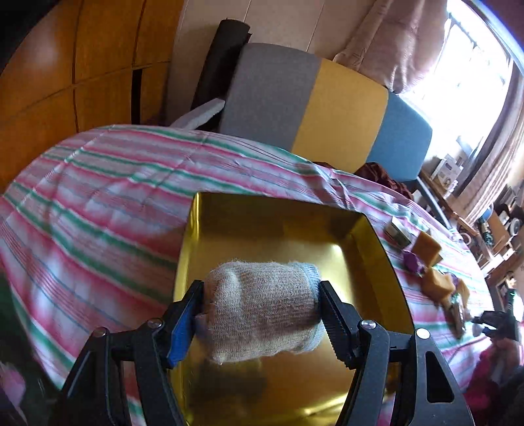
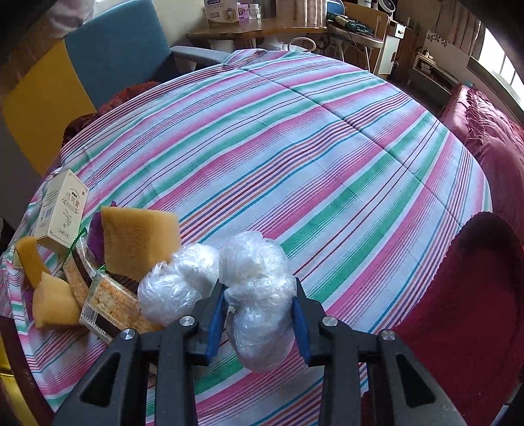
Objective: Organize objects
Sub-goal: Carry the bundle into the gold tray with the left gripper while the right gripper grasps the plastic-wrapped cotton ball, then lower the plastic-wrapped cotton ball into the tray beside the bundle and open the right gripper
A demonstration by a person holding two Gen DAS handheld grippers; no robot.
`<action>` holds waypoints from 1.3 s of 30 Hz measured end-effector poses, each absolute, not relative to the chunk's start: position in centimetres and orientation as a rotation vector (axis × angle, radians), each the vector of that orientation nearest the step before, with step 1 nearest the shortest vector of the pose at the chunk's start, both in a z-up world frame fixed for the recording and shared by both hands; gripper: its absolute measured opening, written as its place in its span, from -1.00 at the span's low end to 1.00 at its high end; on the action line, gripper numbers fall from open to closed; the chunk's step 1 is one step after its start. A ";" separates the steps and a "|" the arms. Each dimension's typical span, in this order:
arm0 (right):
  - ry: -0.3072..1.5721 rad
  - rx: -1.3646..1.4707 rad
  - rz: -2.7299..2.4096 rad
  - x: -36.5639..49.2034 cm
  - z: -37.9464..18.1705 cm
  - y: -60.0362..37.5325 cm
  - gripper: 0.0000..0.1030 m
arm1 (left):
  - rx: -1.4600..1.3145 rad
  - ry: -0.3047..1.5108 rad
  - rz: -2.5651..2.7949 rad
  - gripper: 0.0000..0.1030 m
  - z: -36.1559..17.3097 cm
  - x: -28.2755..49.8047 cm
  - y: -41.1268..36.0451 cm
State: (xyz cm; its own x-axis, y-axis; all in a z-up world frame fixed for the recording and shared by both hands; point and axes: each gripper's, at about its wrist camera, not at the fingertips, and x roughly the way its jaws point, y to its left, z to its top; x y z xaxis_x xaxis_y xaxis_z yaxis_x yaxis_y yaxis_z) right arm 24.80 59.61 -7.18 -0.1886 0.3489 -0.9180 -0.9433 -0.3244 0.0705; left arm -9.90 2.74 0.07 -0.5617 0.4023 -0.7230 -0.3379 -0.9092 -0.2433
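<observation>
My left gripper (image 1: 260,304) is shut on a rolled beige knitted glove (image 1: 262,311) and holds it above a shiny gold tray (image 1: 376,249) on the striped cloth. My right gripper (image 2: 260,301) is shut on a clear plastic-wrapped white bundle (image 2: 255,295), low over the striped cloth. A second wrapped bundle (image 2: 177,281) lies just left of it. Left of that is a pile: yellow sponges (image 2: 137,239), a cracker packet (image 2: 108,301) and a small white box (image 2: 62,209). The pile also shows right of the tray in the left wrist view (image 1: 435,281).
A striped cloth (image 2: 311,147) covers the table. A grey, yellow and blue chair (image 1: 327,108) stands behind it. A dark red sofa (image 2: 484,137) and a red cushion (image 2: 458,311) lie to the right. Shelves with clutter (image 2: 294,16) are at the back.
</observation>
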 end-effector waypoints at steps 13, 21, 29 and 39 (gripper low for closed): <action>0.861 -1.034 1.720 26.8 -7.2 61.3 -0.30 | -1.267 0.103 2.550 0.43 -3.4 -20.5 7.0; 0.857 -1.030 1.730 28.1 -7.3 62.6 -0.30 | -1.166 0.099 2.650 0.44 -2.4 -19.7 6.1; 0.826 -0.943 1.798 28.5 -5.9 61.0 -0.30 | -1.122 0.011 2.683 0.53 -0.8 -12.4 3.0; 0.640 -0.908 2.094 18.7 0.1 52.7 -0.30 | -1.108 0.001 2.678 0.60 -0.5 -6.0 1.6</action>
